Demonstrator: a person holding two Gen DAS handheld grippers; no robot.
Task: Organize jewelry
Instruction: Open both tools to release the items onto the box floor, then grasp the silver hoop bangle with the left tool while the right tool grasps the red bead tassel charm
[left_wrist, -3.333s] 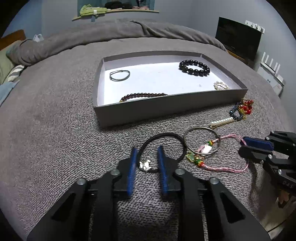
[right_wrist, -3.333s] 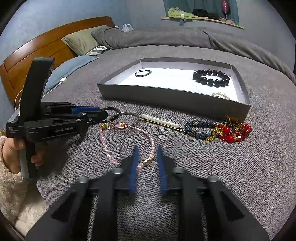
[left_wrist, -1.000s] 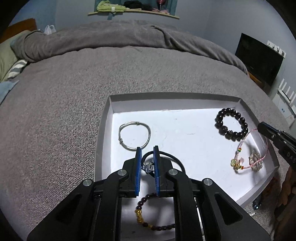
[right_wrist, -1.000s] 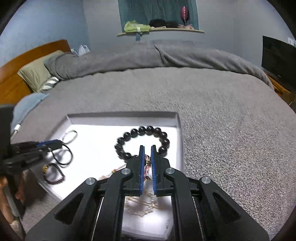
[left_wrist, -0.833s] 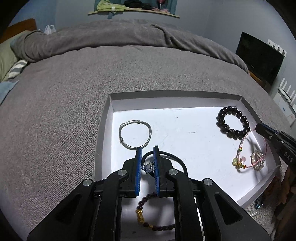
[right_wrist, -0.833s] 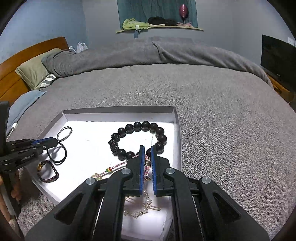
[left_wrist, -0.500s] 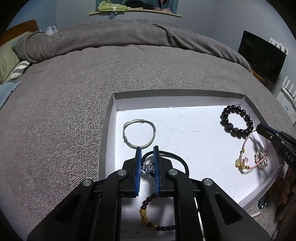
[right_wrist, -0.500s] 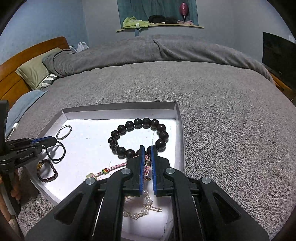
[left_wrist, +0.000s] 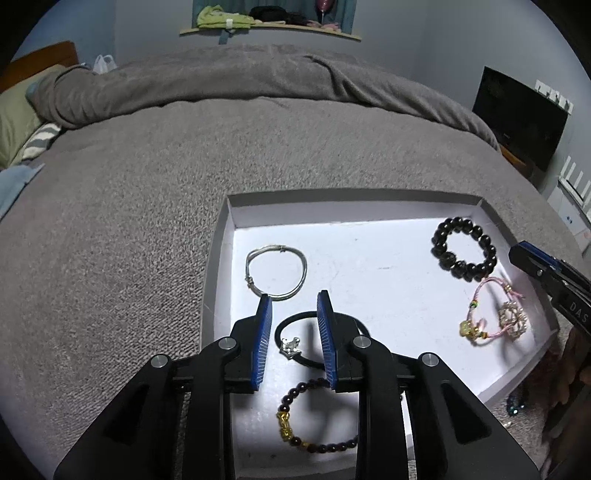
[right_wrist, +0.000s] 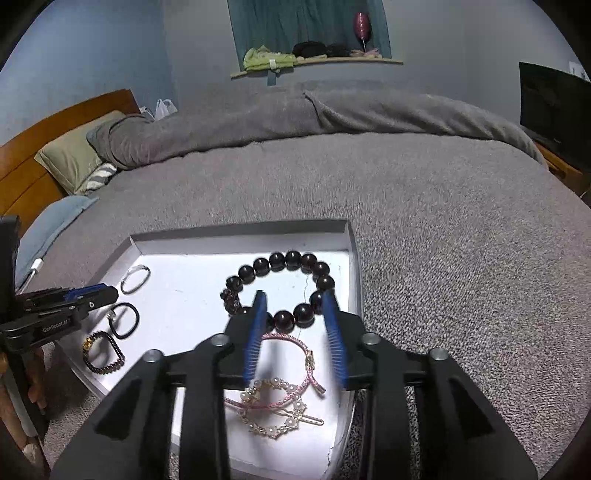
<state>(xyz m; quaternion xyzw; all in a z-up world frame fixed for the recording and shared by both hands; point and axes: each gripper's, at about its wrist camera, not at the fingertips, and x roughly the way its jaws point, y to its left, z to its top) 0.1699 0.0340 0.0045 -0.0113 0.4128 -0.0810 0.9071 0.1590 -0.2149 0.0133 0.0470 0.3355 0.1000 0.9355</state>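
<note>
Over the grey tray (left_wrist: 218, 258) on the bed (left_wrist: 129, 184), the left gripper (left_wrist: 294, 306) is opening, its pads clear of the black hair tie (left_wrist: 295, 343) lying between them. At three o'clock, the right gripper (right_wrist: 295, 299) is opening above the pink bracelet (right_wrist: 295, 341), pads clear.

Glossy bead bracelet (right_wrist: 284, 288), nubby blanket (right_wrist: 443, 240)

Left gripper (left_wrist: 294, 314): matte black angular body, ribbed blue pads on the fingers (left_wrist: 264, 339), round silver screws at the joints. Right gripper (right_wrist: 295, 321): identical build and colours. White "GenRobot.AI" lettering marks the left unit's side; "DAS" lettering marks the right's.
</note>
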